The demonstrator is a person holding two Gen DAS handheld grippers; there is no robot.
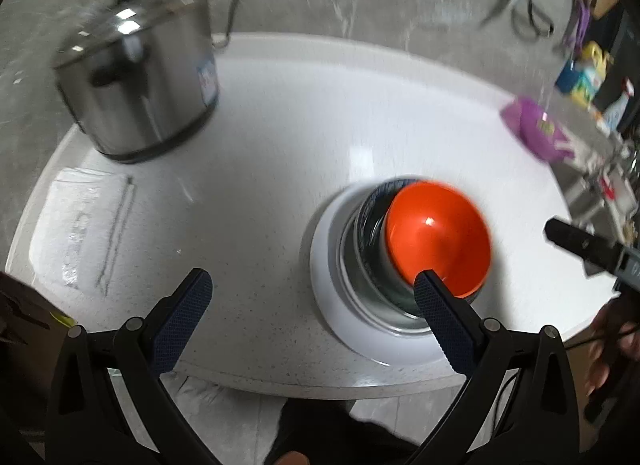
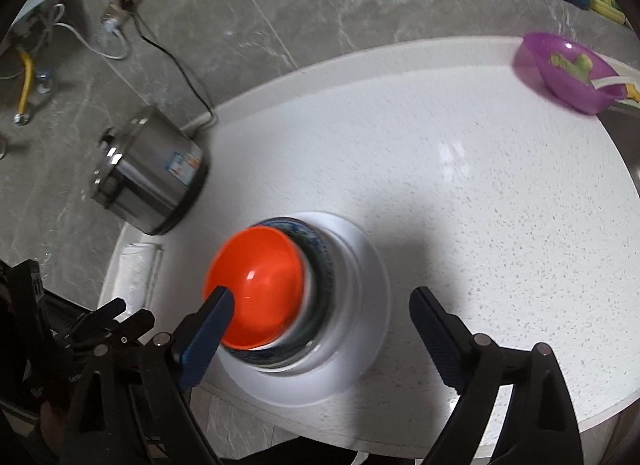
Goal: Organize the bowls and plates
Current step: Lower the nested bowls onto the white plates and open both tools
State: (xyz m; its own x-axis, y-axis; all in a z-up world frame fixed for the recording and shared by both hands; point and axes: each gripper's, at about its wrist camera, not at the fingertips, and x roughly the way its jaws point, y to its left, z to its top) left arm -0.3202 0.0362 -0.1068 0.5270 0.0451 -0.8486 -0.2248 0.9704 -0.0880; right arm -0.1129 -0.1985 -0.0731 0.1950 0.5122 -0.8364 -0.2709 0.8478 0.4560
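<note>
Left wrist view shows the stack near the table's front edge: a white plate (image 1: 332, 297) at the bottom, a dark-rimmed bowl (image 1: 368, 225) on it, and the orange bowl (image 1: 438, 235) on top, sitting off-centre and apparently tilted rather than nested flat. Your left gripper (image 1: 312, 285) is spread wide and holds nothing; one finger crosses in front of the orange bowl's near rim, though contact cannot be judged. Your right gripper (image 2: 320, 305) is likewise spread and empty, straddling the stack from the other side. Both views are motion-blurred, so slow down first. If the step is seating the orange bowl, I would judge it best to use one gripper only: nudge the high rim gently toward the stack's centre and let it settle, while keeping the other clear. Avoid pushing sideways, since the plate (image 2: 360, 345) lies close to the table (image 2: 500, 193) edge and the whole stack could slide. The steel pot (image 2: 152, 173) and purple bowl (image 2: 568, 73) sit well apart, out of your way.
</note>
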